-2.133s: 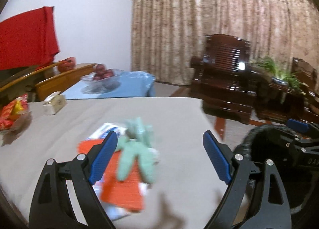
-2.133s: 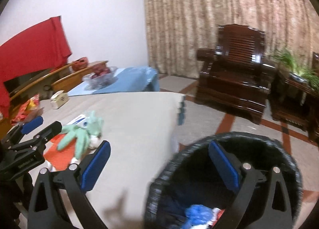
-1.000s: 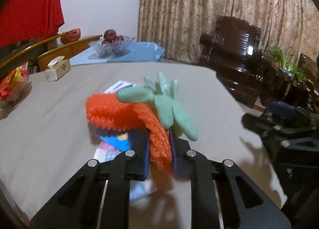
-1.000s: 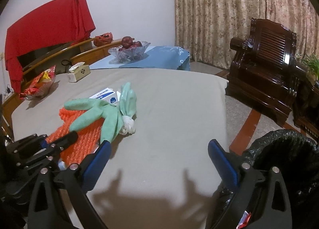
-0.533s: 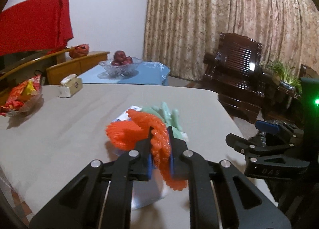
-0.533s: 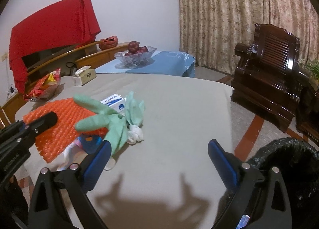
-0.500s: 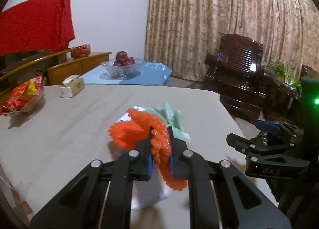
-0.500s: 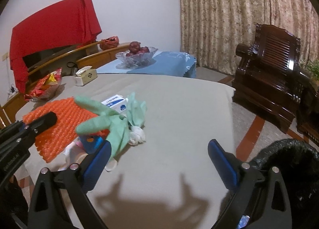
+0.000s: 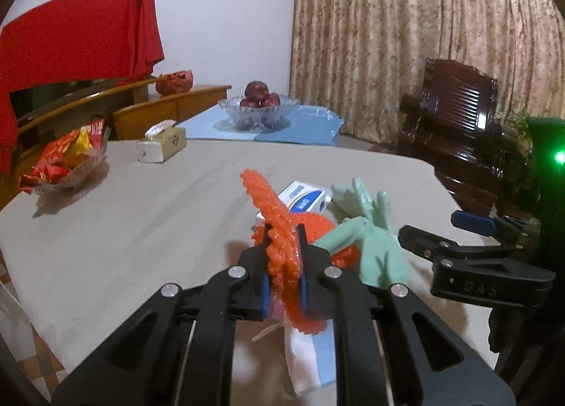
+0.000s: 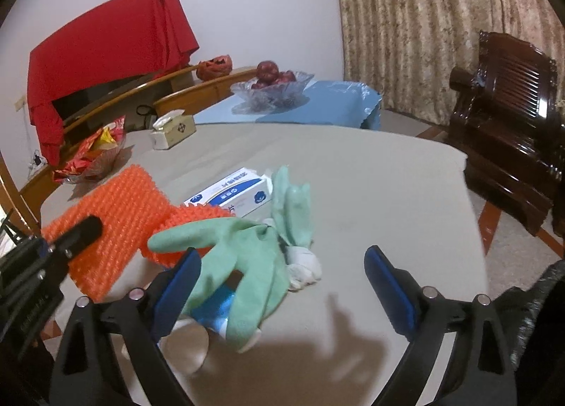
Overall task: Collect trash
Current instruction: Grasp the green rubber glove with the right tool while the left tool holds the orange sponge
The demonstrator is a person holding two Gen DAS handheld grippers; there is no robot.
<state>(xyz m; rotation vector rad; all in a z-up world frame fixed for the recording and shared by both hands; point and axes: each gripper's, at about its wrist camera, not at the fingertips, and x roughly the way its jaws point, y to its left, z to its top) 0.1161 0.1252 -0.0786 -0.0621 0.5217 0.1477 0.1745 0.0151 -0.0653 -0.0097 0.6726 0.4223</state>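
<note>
Currently the left gripper [image 9: 284, 261] is pinched tight on an orange bubble-wrap sheet [image 10: 116, 215], which stands lifted at one edge at lower centre of the left wrist view, its far end apparently still among the pile. The right gripper [image 10: 282, 286] has its jaws spread wide, having just been closing a little, with nothing clamped; a green rubber glove [image 10: 240, 264] lies between and just ahead of them, its fingers draped over the orange sheet.

Progress is judged partial. A black-lined trash bin [image 10: 543, 303] shows only at the lower right edge of the right wrist view; its contents cannot be seen. Left on the table [image 10: 370, 187] at frame centre: the glove, a white-and-blue carton [image 10: 233, 194], a white wad [image 10: 303, 268] and a blue scrap [image 10: 215, 307] under the glove.

Surroundings: a tissue box [image 10: 174, 130] and a snack basket [image 10: 91, 155] at centre left, a glass fruit bowl [image 10: 272, 86] at upper centre, a dark wooden armchair [image 10: 512, 123] at right. The glove overlapping the sheet may drag along.
</note>
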